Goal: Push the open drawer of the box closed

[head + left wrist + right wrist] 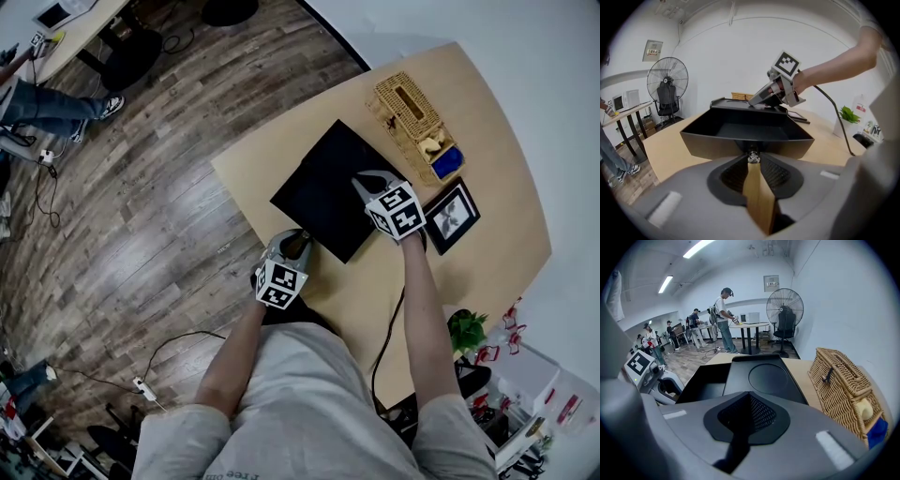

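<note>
Holds the left gripper (296, 241) low over the table (665, 150), aimed straight at the drawer (712, 145). Jaws there a narrow wedge apart, with bare tabletop seen through the gap and nothing clamped. Right at the tips, at the mouth of that gap: the small metal knob (753, 157) on the drawer's front wall.

Directly ahead of this gripper, the drawer itself, pulled well out of the box (761, 380) toward the tool, its top wide open.

Beyond the drawer, on the box's lid: the right gripper (363, 178), tilted tip-down and resting on the black top. Jaws here closed together on nothing, the pads meeting along one line. Below and to the left of this gripper, the open drawer again, sticking out from under the lid. Just to the gripper's right, a wicker basket (839, 385) standing on the table, close to the box but apart from it. Back toward the person on that same side, a framed picture (452, 216) lying flat.
</note>
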{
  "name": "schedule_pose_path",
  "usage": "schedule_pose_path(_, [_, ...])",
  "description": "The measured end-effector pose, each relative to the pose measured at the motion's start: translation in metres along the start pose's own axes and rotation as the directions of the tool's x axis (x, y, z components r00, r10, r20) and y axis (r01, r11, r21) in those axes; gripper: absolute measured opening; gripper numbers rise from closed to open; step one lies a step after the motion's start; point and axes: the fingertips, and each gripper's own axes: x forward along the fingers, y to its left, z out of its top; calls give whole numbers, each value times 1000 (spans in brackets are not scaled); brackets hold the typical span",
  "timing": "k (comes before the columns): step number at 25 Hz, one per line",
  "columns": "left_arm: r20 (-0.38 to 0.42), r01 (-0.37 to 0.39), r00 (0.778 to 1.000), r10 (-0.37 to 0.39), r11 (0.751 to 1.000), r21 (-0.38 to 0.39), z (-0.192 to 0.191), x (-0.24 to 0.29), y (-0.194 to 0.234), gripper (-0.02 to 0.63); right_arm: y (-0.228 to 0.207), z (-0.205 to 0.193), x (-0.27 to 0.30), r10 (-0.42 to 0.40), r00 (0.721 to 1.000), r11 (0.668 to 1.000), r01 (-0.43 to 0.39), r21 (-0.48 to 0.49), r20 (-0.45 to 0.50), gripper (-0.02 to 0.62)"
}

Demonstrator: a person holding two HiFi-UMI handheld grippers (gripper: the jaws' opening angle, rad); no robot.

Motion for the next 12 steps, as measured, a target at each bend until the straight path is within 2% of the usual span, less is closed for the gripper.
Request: schedule_pose_path(12, [-5,2,1000,-2,1000,0,-1,1,2,132,1,1,1,-11,1000,1000,11,-7,2,2])
